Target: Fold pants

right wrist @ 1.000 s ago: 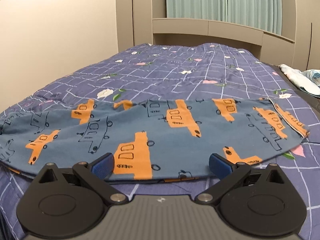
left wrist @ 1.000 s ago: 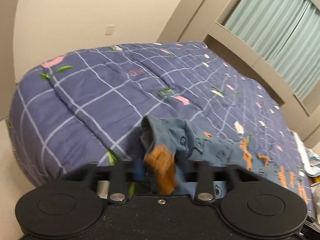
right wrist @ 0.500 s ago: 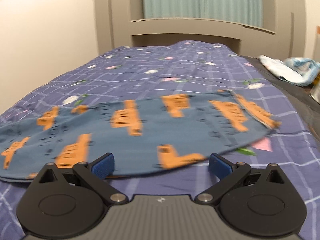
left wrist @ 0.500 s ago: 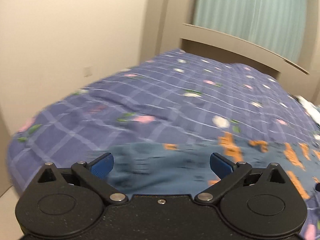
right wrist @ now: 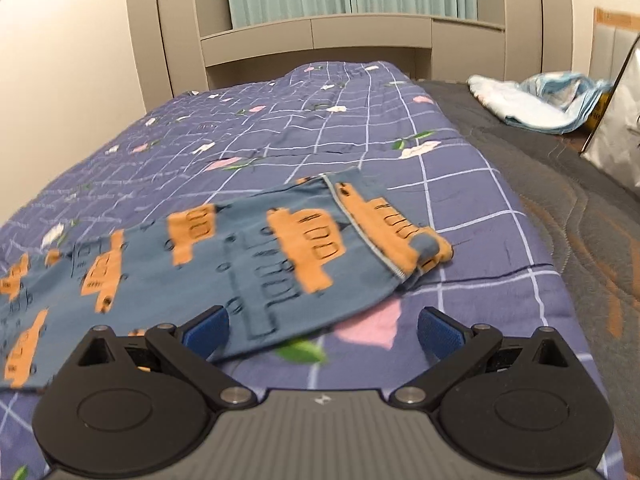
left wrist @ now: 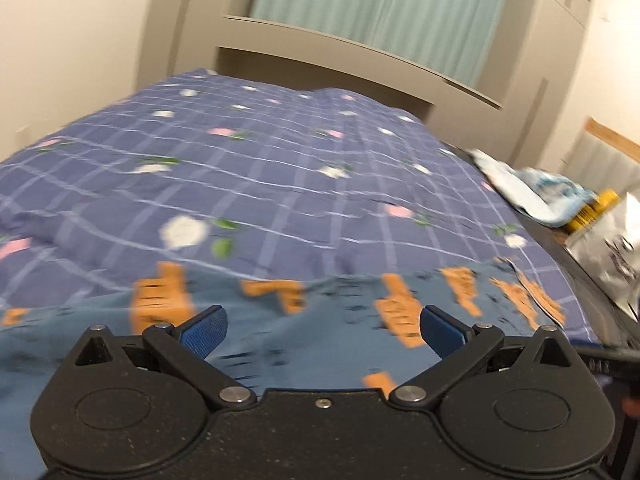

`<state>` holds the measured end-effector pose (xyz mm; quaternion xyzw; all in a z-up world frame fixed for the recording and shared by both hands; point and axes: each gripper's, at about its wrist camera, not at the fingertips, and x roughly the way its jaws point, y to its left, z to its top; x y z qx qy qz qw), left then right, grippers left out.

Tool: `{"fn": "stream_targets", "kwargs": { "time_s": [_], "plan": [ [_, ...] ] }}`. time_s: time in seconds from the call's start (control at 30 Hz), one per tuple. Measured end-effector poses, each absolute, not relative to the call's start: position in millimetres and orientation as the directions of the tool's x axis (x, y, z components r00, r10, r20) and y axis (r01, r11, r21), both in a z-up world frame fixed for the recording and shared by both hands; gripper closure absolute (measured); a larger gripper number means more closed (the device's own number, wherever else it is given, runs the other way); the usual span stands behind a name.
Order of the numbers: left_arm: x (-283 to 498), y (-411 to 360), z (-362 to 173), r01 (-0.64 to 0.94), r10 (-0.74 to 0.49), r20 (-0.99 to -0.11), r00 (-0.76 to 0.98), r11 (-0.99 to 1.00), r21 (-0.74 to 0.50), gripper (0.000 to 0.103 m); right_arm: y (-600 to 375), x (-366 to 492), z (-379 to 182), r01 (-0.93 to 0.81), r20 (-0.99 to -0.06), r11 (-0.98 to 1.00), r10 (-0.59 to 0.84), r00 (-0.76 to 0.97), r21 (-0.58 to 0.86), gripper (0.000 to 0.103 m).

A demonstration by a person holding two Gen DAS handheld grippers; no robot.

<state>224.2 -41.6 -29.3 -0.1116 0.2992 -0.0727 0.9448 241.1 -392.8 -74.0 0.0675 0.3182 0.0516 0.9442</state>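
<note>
The pants (right wrist: 248, 252) are blue-grey with orange vehicle prints and lie flat across the near part of the bed. Their waistband end (right wrist: 396, 232) points right, slightly bunched. In the left wrist view the pants (left wrist: 320, 332) spread under and ahead of my left gripper (left wrist: 322, 330), which stands open with nothing pinched between its blue pads (left wrist: 204, 330). My right gripper (right wrist: 320, 330) is open too, hovering over the pants' near right edge and the bare quilt.
A purple checked quilt (right wrist: 460, 184) with flower prints covers the bed. A grey mattress strip (right wrist: 560, 184) runs along the right. Crumpled pale blue cloth (right wrist: 536, 100) and a yellow bottle (left wrist: 596, 208) lie at the far right. A headboard shelf (right wrist: 320, 36) and curtains stand behind.
The left gripper let go of the bunched pant end, opened wide and swung right over the pants. The right gripper, open throughout, moved right towards the waistband end.
</note>
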Motion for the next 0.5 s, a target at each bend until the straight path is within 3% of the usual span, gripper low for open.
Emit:
{"fn": "stream_targets", "kwargs": {
  "time_s": [0.27, 0.47, 0.5],
  "plan": [
    [260, -84, -62, 0.123, -0.25, -0.586, 0.771, 0.961, -0.247, 0.001, -426, 266, -78, -0.037, -0.574, 0.964, 0.187, 0.797, 0.263, 0.002],
    [263, -88, -75, 0.115, -0.234, -0.599, 0.765, 0.966, -0.231, 0.001, -438, 268, -81, 0.017, -0.56, 0.962, 0.144, 0.816, 0.272, 0.029],
    [263, -88, -76, 0.116, -0.233, -0.6, 0.765, 0.967, -0.228, 0.001, -437, 268, -81, 0.02, -0.558, 0.963, 0.138, 0.818, 0.268, 0.037]
  ]
}}
